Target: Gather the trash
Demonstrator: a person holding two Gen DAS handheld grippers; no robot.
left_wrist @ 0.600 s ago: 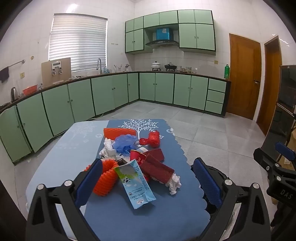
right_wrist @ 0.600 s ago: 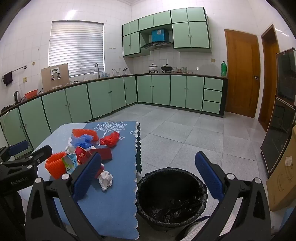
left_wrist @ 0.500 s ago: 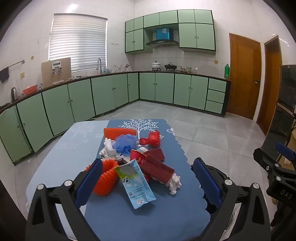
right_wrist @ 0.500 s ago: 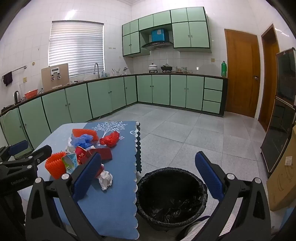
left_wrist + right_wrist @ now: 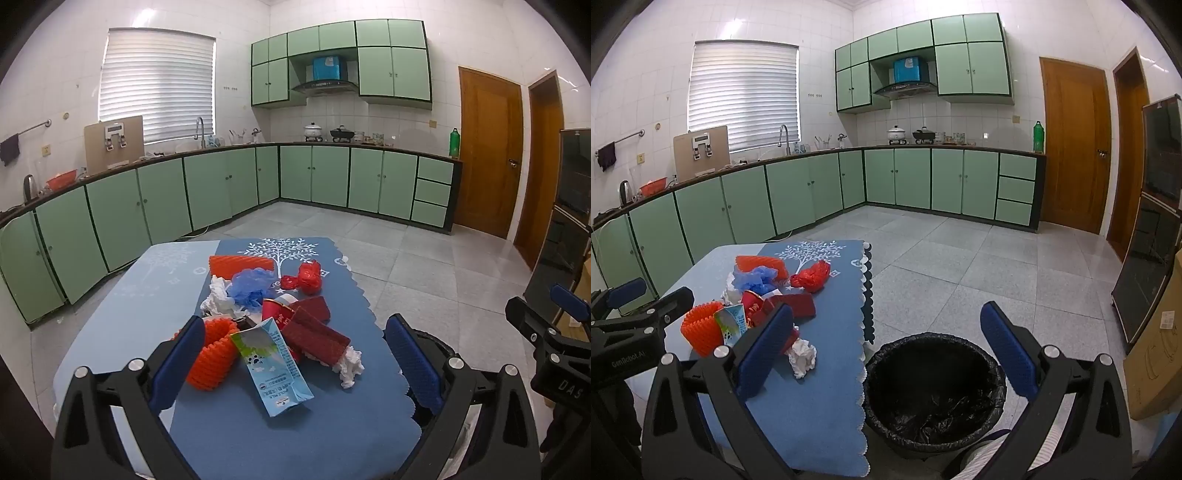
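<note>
A pile of trash lies on the blue tablecloth (image 5: 236, 435): a milk carton (image 5: 271, 365), an orange foam net (image 5: 212, 356), dark red wrappers (image 5: 317, 338), a crumpled white tissue (image 5: 349, 365), a blue mesh ball (image 5: 251, 282) and a red plastic bag (image 5: 306, 277). My left gripper (image 5: 295, 363) is open and empty, just before the carton. My right gripper (image 5: 886, 350) is open and empty, above the black-lined trash bin (image 5: 934, 387) beside the table. The tissue (image 5: 802, 357) lies near the right gripper's left finger.
The table's right edge with its scalloped cloth (image 5: 866, 295) meets the bin. Green cabinets (image 5: 332, 177) line the far walls. A cardboard box (image 5: 1156, 350) and a dark appliance (image 5: 1145, 277) stand at the right. Grey tiled floor (image 5: 960, 258) lies beyond.
</note>
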